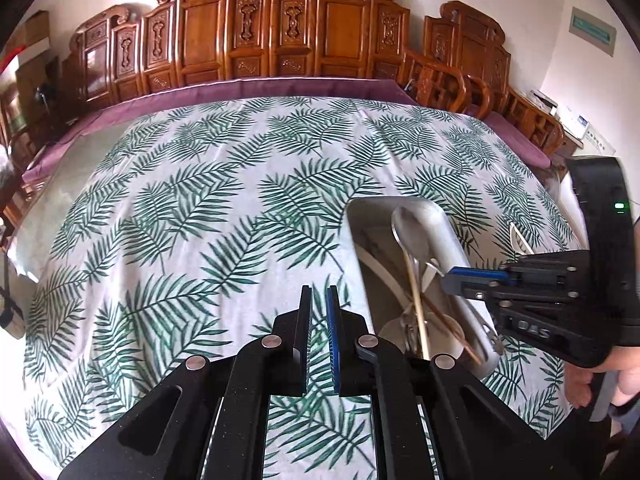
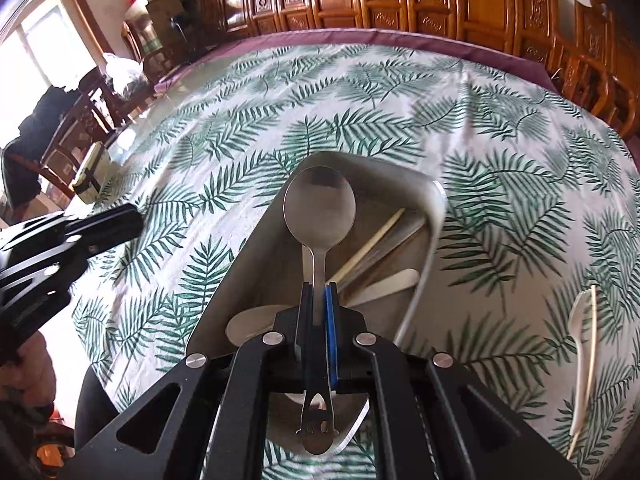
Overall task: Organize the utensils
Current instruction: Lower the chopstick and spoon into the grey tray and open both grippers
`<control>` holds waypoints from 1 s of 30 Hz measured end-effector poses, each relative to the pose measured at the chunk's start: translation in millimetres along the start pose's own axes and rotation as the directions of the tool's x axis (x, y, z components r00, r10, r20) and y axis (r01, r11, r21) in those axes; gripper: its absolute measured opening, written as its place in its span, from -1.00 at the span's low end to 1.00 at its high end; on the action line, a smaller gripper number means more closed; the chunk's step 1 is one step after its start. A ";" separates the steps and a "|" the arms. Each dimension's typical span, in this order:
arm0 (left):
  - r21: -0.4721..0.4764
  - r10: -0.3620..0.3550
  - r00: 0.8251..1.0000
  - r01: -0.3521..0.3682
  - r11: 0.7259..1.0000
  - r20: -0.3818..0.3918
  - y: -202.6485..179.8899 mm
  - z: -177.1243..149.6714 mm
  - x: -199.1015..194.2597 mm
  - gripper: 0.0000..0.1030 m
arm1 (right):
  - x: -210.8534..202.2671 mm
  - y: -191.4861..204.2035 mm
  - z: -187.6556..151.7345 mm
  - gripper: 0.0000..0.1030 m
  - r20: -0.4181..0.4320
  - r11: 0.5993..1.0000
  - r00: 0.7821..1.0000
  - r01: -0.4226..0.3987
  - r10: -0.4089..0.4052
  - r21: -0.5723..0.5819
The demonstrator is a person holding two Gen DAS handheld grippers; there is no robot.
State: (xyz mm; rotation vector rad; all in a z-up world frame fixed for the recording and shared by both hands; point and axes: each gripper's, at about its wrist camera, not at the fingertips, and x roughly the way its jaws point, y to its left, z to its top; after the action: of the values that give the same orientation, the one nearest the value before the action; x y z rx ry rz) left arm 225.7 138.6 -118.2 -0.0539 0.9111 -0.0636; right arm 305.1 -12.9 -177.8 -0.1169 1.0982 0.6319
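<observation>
Spoon over the tray
Right claw (image 2: 320, 304) clamps the metal spoon (image 2: 319, 216) mid-handle above the tray (image 2: 256, 256) for a level drop; left claw (image 1: 319, 308) narrow, empty (idle).

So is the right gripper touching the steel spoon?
Touching: the right wrist view shows the right gripper shut on the steel spoon's handle.

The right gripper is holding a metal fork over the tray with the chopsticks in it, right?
Not quite. It is a metal spoon, not a fork: the right wrist view shows its round bowl, with the right gripper shut on its handle. The rest is right: it is held over the tray, which has chopsticks in it.
</observation>
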 end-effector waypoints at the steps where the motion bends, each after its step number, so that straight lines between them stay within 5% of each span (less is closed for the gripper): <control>1: -0.002 0.002 1.000 -0.002 1.000 0.000 2.2 -0.4 -0.3 -0.88 | 3.8 1.3 1.0 -0.86 -0.008 1.000 1.000 0.000 0.000 0.000; 16: 0.008 0.010 1.000 -0.010 1.000 0.005 9.3 -2.9 -9.7 -0.88 | 27.8 -12.0 13.4 -0.85 -0.019 0.993 0.996 0.087 -0.085 0.079; 30: 0.027 0.008 1.000 -0.008 1.000 0.007 3.5 -1.6 -13.1 -0.88 | 23.0 5.1 18.3 -0.84 -0.001 1.000 1.000 -0.002 0.002 0.022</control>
State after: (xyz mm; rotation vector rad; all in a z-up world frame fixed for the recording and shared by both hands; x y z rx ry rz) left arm 216.6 143.1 -109.1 -0.0256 0.9031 -0.0677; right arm 323.8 8.1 -187.8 -0.0974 1.1062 0.6212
